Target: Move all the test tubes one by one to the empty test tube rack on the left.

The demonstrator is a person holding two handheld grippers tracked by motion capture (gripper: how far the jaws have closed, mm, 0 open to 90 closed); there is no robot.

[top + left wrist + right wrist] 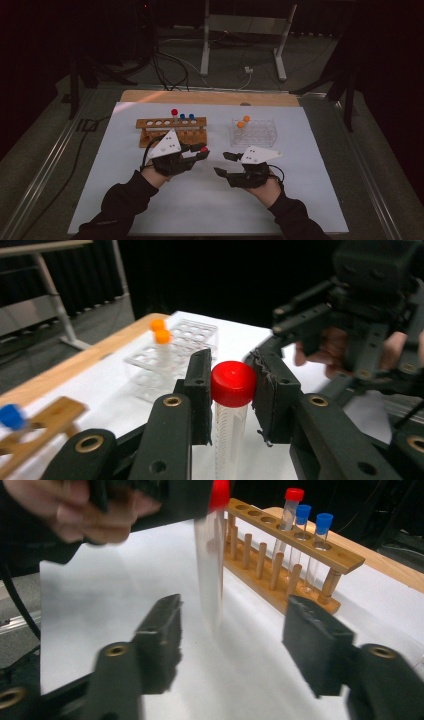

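Red-capped tube (231, 405) sits clamped by its cap between the pads of my left tongs (232, 385), hanging clear of the white counter (210, 200), its clear body dropping straight below the jaws. From the right gripper view I see the same tube blurred, just ahead of my right tongs (230, 630) and roughly centred over their gap; those jaws are spread wide with nothing between them.

Just beyond my left tongs stands the wooden rack (171, 131), carrying another red-capped tube (174, 116) and two blue-capped tubes (187, 118) toward its right end, with several holes free to their left. Ahead of my right tongs is the clear plastic rack (254, 131), two orange-capped tubes (243, 121) in its far left corner.

Between the two tongs lies a narrow strip of bare counter; nearer me the white surface is open to its front edge. Both racks stand back from the counter's side edges, leaving room on the outer sides.
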